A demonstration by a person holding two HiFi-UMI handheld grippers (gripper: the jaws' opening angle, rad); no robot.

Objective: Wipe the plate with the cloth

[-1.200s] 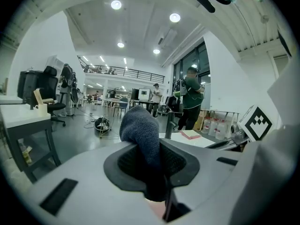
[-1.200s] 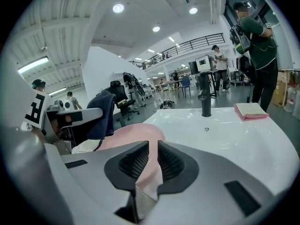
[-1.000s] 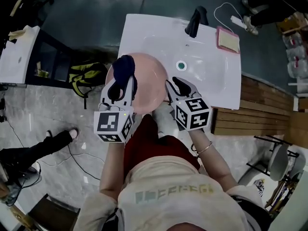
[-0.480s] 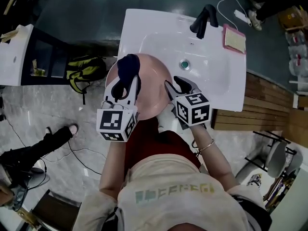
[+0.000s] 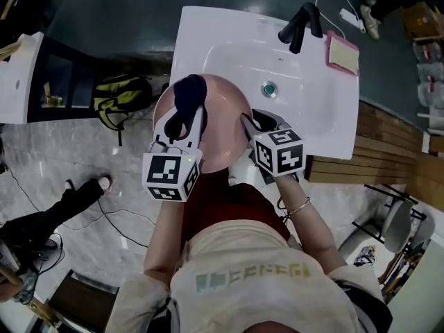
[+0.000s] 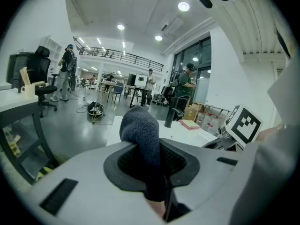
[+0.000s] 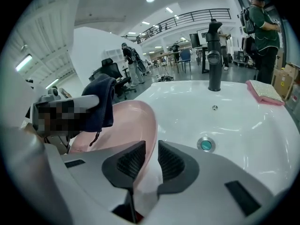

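A: How will the pink plate (image 5: pixel 223 127) handle?

B: It looks stiff and smooth, so probably it is slippery under the pads. It can chip if it drops on the white sink (image 5: pixel 305 103). The best place to take it is the rim, at the side near the person. Then the face of the plate is free for wiping.

A: And the cloth (image 6: pixel 142 137)?

B: It is soft and light, a dark towel fabric that folds easily. It should be pinched as a bunch, and this is how it is now. The left gripper (image 5: pixel 186 116) is clamped on it, and a rounded wad stands out beyond the pads.

A: Where is the plate relative to the right gripper (image 7: pixel 151 159)?

B: The near rim passes between its two jaws. The jaws are closing, but a gap shows beside the rim, so the pads do not seem to press on it yet. In the right gripper view the rim lies closer to the left-hand pad.

A: And where does the plate lie?

B: It lies at the near left corner of the sink and reaches out past the sink's left edge. It seems tilted, but what supports it from below cannot be seen.

A: Does the cloth touch it?

B: The wad hangs over the far left part of the plate, and it seems just above the surface
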